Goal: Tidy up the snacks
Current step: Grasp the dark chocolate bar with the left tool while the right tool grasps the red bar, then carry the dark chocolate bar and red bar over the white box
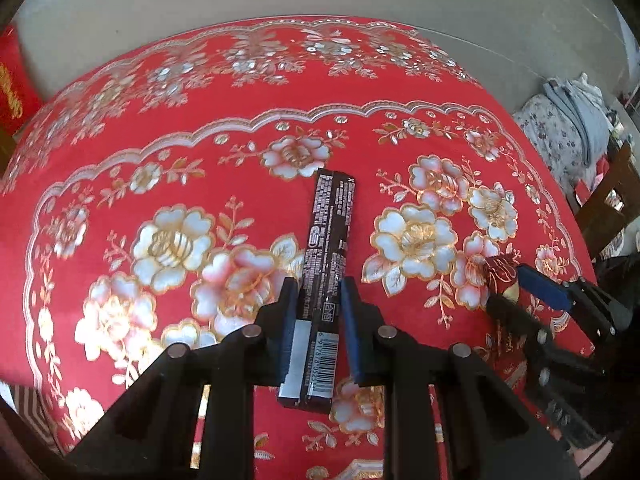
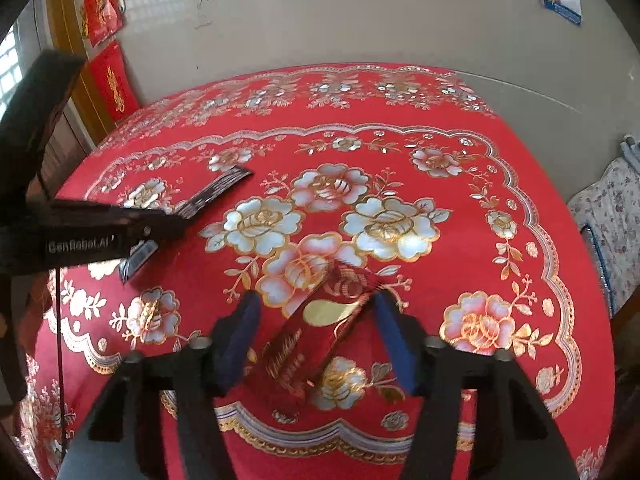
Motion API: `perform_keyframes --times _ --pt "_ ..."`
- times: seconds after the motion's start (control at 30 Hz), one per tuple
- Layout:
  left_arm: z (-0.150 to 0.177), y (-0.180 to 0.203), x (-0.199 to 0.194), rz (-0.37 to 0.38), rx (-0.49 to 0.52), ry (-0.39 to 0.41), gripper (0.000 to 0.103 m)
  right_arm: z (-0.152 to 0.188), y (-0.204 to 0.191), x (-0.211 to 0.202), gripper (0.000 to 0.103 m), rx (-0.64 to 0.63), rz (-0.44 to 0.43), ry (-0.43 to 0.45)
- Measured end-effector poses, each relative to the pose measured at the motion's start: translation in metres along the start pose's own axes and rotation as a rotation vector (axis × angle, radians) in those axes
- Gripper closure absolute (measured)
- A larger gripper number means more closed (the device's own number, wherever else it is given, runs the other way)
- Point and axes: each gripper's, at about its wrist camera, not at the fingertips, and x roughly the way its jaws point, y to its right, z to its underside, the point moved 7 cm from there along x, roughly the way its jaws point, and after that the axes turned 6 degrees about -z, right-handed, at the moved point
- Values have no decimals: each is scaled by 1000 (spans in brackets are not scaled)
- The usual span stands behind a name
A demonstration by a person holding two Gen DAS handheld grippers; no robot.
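A long dark brown snack pack [image 1: 326, 280] with small print and a barcode lies between the blue pads of my left gripper [image 1: 320, 284], which is shut on it. It also shows in the right wrist view [image 2: 208, 196], held by the left gripper [image 2: 176, 220]. A red and gold snack pack [image 2: 320, 328] lies tilted between the fingers of my right gripper [image 2: 316, 304]; the jaws stand wide, one pad near its right edge. In the left wrist view the right gripper [image 1: 516, 284] sits at the red pack [image 1: 500, 272].
A red tablecloth with gold and white flowers [image 1: 180, 160] covers the table. A beige wall stands behind. A wooden chair [image 1: 608, 208] and a flowered cloth pile [image 1: 560, 132] stand at the right. Red banners [image 2: 104, 40] hang at the left.
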Motion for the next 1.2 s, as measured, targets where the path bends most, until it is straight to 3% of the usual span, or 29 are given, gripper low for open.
perform_keyframes --times 0.07,0.33,0.53,0.6,0.67,0.73,0.83,0.9,0.97,1.2 --pt "4 -1 -4 -21 -13 4 80 3 3 -3 75 -15 -10 -13" --pt "25 2 -21 -41 -54 21 80 18 -1 -19 81 -29 -52 5" --pt "36 3 -27 -28 -78 17 80 24 -6 -33 82 -75 -20 7" --pt "40 4 -29 -36 -71 21 80 25 -7 -37 80 -85 -11 3" --pt "42 5 -28 -32 -71 16 79 28 -10 -39 58 -104 -2 -12" --pt "44 6 -27 -34 -73 15 79 31 -9 -35 48 -111 14 -36" --pt "47 7 -26 -35 -72 16 79 36 -11 -27 48 -129 18 -64" --pt "49 8 -26 -34 -75 13 79 37 -12 -27 55 -147 25 -63" --pt "49 7 -28 -30 -79 16 79 35 -13 -28 77 -156 13 -65" --pt "57 5 -38 -16 -103 32 80 43 -19 -42 77 -140 -34 -19"
